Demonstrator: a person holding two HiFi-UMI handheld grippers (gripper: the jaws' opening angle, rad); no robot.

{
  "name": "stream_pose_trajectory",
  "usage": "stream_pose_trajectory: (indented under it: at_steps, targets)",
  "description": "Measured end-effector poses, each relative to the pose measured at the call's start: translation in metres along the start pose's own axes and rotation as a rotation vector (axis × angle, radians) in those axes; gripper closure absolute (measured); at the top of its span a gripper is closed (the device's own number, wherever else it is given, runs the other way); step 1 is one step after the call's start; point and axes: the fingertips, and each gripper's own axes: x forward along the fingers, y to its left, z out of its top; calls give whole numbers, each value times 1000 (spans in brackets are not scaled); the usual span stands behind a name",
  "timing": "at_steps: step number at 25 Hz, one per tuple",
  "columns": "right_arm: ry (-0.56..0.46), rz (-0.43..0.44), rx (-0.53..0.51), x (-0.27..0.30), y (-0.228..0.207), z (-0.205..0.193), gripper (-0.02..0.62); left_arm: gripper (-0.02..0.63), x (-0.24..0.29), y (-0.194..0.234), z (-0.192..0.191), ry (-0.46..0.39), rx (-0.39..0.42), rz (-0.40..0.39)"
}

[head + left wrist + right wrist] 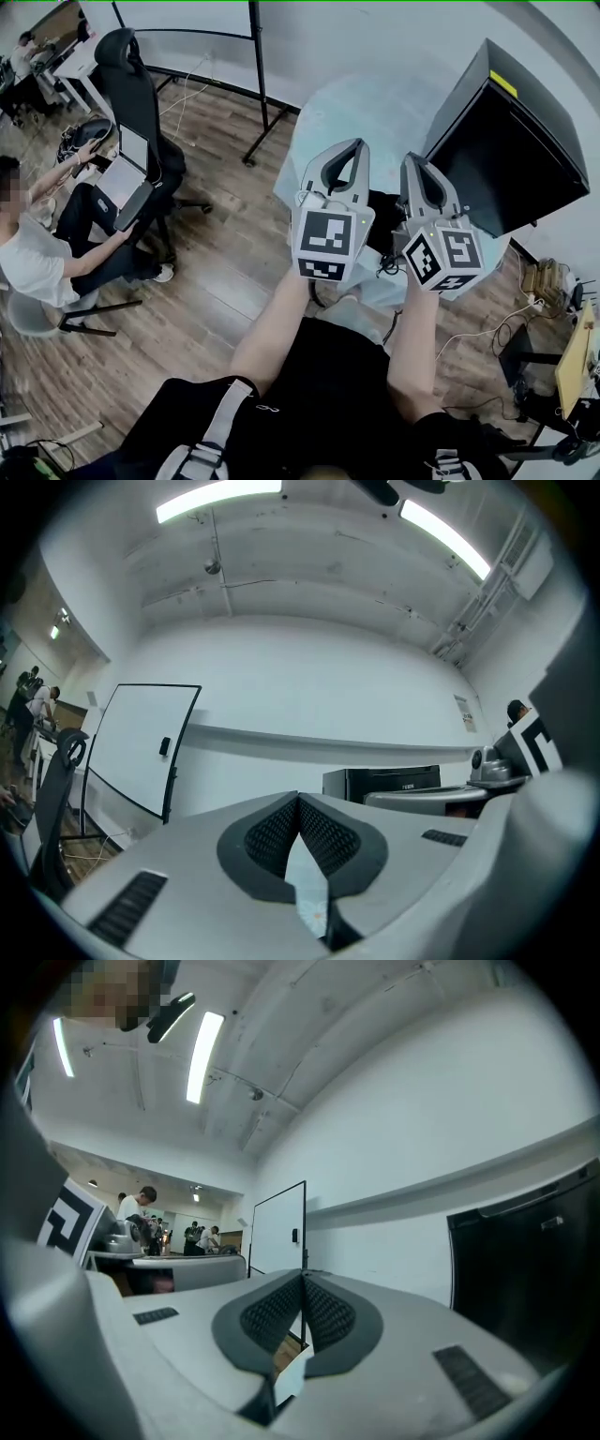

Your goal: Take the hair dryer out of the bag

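A: So, how do the tongs stand?
B: Both are closed tight with nothing in either. The left gripper (352, 148) has its pads (323, 836) pressed together at the tip. The right gripper (414, 161) is the same, its pads (328, 1314) meeting, with a whiteboard (279, 1232) beyond them.
A: And the hair dryer, the bag?
B: I cannot make out either for certain. The grippers hang side by side over a round table (375, 112). A dark thing (382, 217) shows between them, mostly hidden, and I cannot tell whether it is the bag.
A: Around that?
B: A black box (511, 141) is at the table's right. A seated person (37, 253) with a laptop (122, 178) is well off to the left.
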Motion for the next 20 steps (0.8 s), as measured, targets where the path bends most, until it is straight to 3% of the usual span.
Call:
stream_pose_trajectory:
  at_steps: [20]
  targets:
    - [35,97,-27,22,41,-12,594,595,-26,41,-8,21,-13,94]
